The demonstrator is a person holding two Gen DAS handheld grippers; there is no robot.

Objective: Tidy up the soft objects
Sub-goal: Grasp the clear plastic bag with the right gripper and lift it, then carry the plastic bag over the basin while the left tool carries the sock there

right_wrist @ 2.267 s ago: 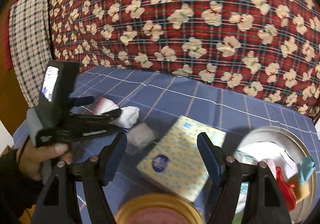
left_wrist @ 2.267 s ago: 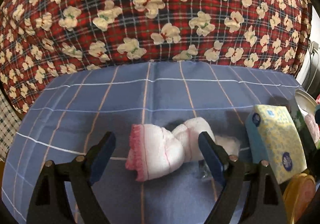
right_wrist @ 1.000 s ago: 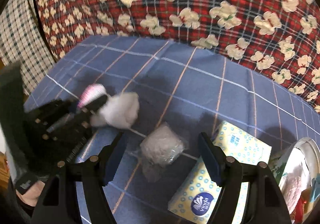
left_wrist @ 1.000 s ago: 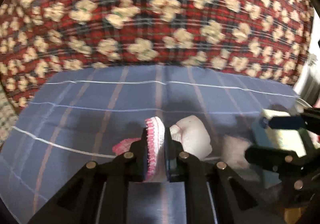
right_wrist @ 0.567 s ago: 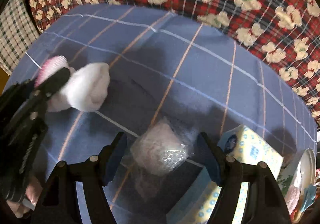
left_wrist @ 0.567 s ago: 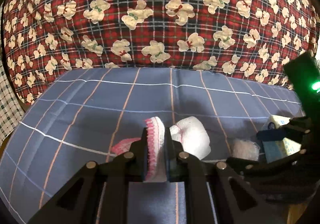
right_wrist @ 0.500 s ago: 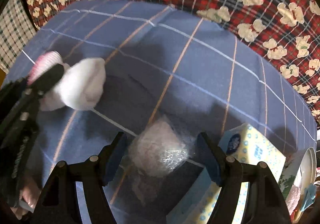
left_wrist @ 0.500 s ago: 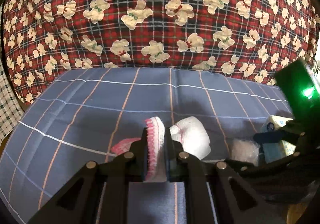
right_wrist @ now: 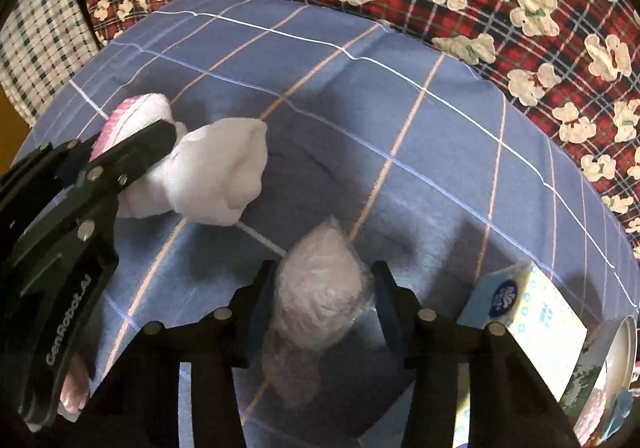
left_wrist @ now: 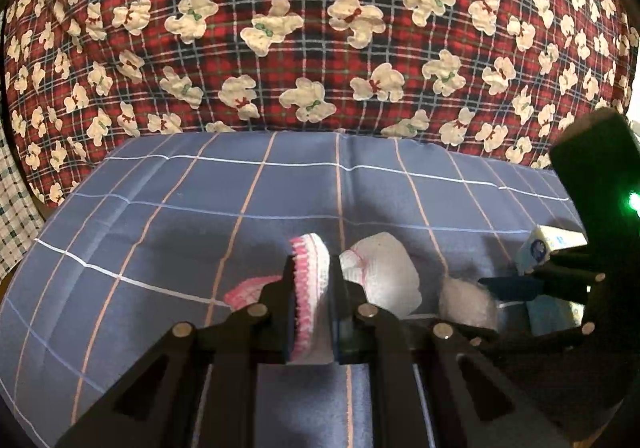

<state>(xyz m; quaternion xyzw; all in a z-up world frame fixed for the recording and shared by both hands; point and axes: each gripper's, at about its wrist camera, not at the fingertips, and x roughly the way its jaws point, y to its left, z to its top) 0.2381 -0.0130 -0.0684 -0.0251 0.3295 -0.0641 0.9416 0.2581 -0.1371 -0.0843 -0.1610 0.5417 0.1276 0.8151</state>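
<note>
Left wrist view: left gripper point(left_wrist: 312, 312) clamps sock point(left_wrist: 310, 300) (cuff upward).

L gripper point(left_wrist: 311, 312) has clamped the sock point(left_wrist: 310, 288) w/ pink cuff. R gripper point(right_wrist: 322, 308) dropped, fingers now narrowed round the bag point(right_wrist: 316, 296).

Open blue checked cloth point(left_wrist: 248, 207) ahead and left of sock bundle point(left_wrist: 376, 276), toward red teddy-print quilt point(left_wrist: 320, 27) walling far edge. Right side crowded: plastic-wrapped bundle point(right_wrist: 320, 296) just beside sock bundle, tissue box point(right_wrist: 528, 312) and metal tin point(right_wrist: 624, 348) beyond.
</note>
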